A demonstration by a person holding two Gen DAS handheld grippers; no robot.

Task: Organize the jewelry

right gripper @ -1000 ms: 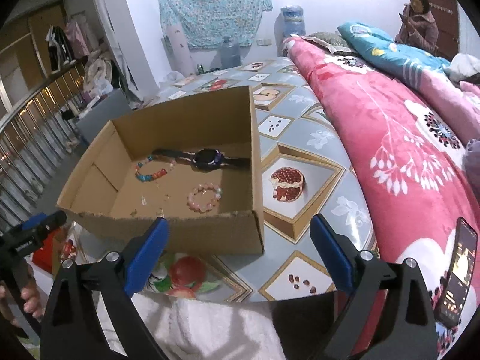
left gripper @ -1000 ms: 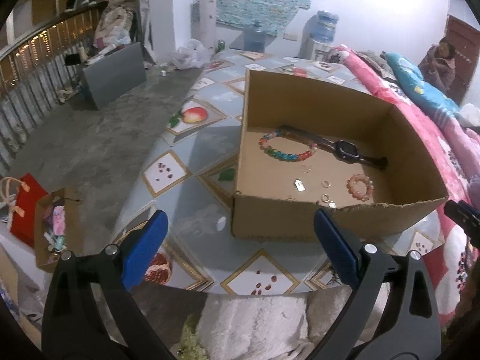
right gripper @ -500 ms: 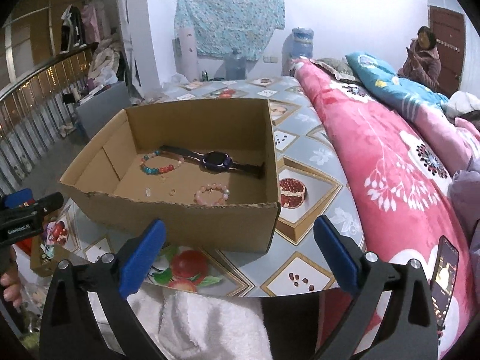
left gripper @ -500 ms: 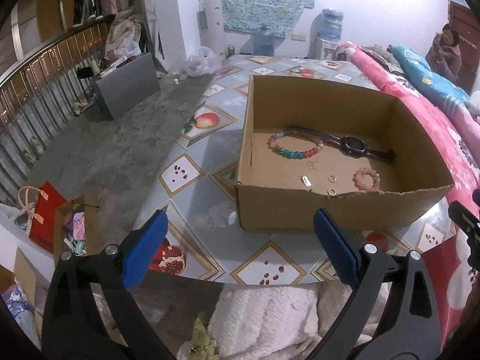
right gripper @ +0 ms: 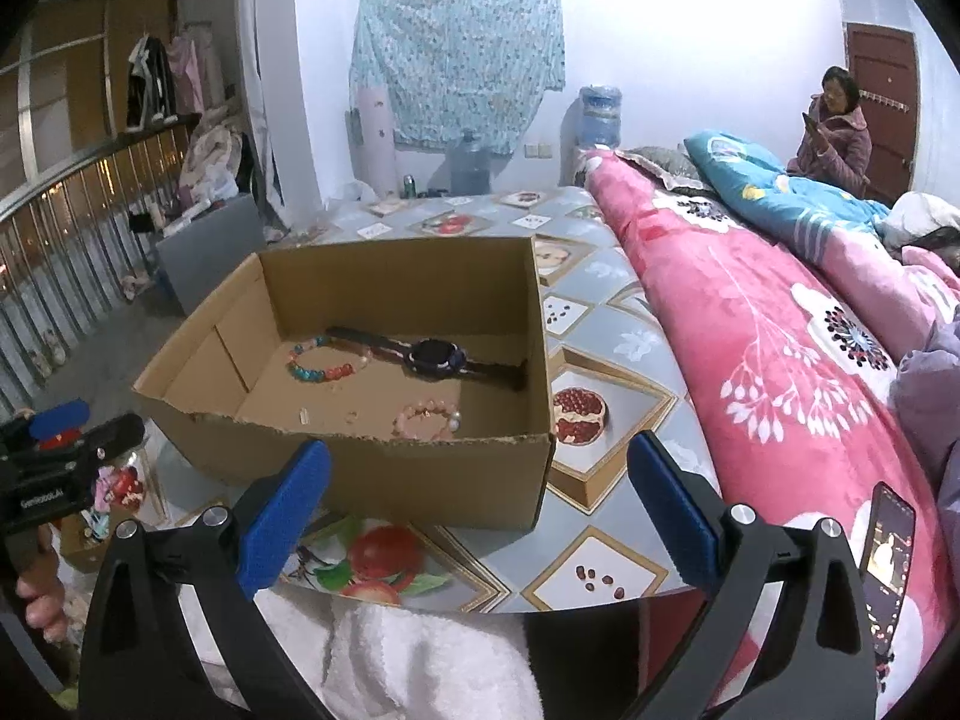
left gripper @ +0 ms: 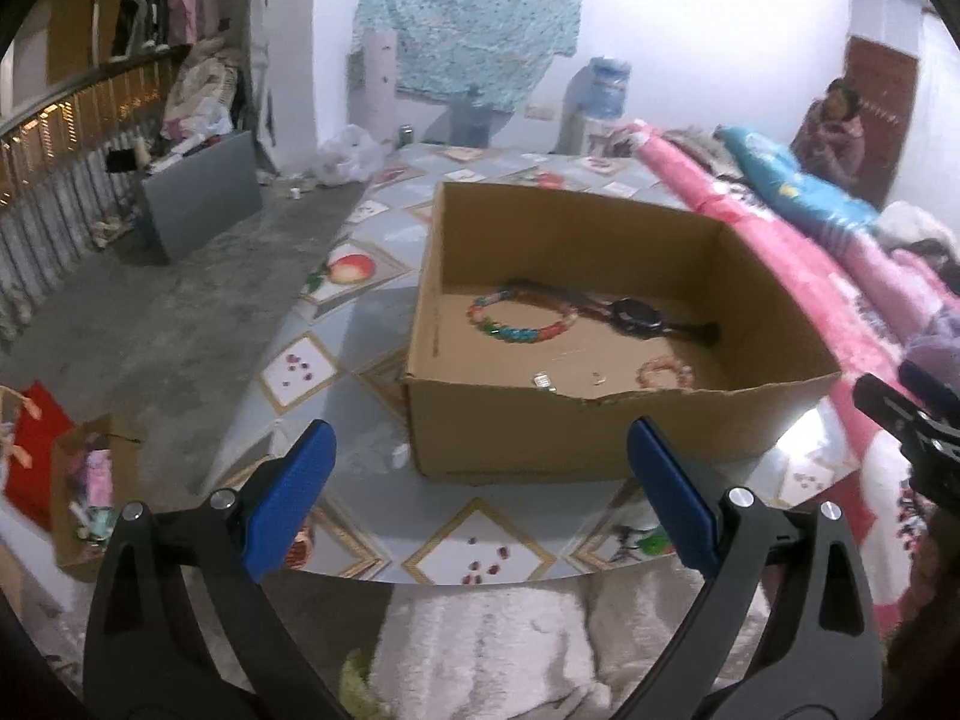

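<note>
Hovering wide and empty, both grippers, left gripper (left gripper: 480, 498) and right gripper (right gripper: 480, 504), face the cardboard box's (right gripper: 420, 474) torn near rim.

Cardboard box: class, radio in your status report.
Left gripper and right gripper open, empty. Cardboard box holds watch, two bead bracelets. Nothing blocking.

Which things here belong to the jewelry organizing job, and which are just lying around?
Job: cardboard box, multicolored bead bracelet, pink bead bracelet, watch, small metal pieces, both open grippers, left and right.

Lying about: phone, pink quilt, water bottle, white towel.
</note>
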